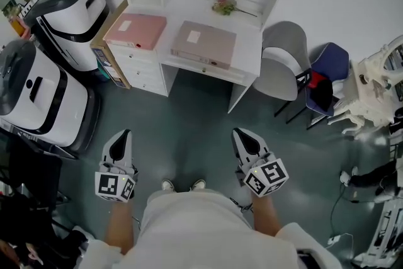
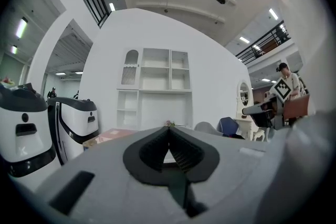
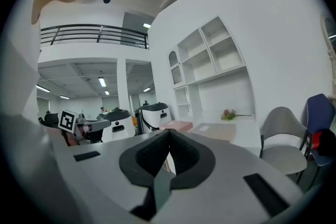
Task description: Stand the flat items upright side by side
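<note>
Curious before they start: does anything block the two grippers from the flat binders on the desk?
Nothing visible. Only bare floor separates the left gripper and right gripper from the desk where the pink binder and tan binder lie flat; the grey chair stands aside.

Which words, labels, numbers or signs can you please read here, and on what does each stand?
No text reads legibly in any view.
White label on the pink binder: too small to read.
White label on the beige binder: too small to read.
Marker cubes: black-and-white square codes only, no letters.
</note>
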`<state>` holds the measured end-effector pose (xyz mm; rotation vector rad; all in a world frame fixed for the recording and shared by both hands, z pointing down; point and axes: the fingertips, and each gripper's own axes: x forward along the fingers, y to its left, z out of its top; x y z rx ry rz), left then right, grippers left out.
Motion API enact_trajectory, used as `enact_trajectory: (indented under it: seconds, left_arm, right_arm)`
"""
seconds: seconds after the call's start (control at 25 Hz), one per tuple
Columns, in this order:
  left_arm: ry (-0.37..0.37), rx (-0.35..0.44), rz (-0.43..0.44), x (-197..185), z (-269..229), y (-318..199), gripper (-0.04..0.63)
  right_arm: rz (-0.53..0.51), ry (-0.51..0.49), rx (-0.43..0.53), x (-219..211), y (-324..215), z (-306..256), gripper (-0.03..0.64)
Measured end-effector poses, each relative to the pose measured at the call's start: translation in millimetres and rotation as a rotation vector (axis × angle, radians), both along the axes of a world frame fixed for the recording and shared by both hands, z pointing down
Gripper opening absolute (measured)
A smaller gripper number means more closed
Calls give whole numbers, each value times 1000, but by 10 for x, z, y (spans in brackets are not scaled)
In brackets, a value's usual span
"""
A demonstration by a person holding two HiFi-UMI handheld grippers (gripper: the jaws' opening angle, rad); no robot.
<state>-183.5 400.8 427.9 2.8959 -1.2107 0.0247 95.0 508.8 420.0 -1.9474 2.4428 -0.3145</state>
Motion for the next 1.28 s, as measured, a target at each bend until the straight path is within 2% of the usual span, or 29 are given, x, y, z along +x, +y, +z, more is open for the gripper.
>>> enact_trajectory:
  seconds: [0.2,0.44,0.6,0.72,0.92,1.08,1.28]
  left_arm:
    - [8,-6,-13,26,-10,9,15]
    - [10,-5,-17,105,-24,6,15]
    - [13,-6,-26,180,-7,0,15]
    - [18,6,-32,254,-19,-14,15]
    - [-9,-1,-55,208,36,-3,15]
    - [-18,-45,-88,57,207,-186,15]
    - [-2,-90,-45,278,398,-701,15]
  right_arm:
    - [-45,-68,34,-26,-1,-52,0]
    - [-90,-334,19,131,-71,6,248]
    - [-118,-502,52,254,-99,-5,367]
    - [-128,-581,48,366,-161,68,499]
    - [-136,-643,16,414,-325,232,503]
    - [-149,-663,-11,327,-552,332,503]
    - [-131,-657,-54,302,-983,510,503]
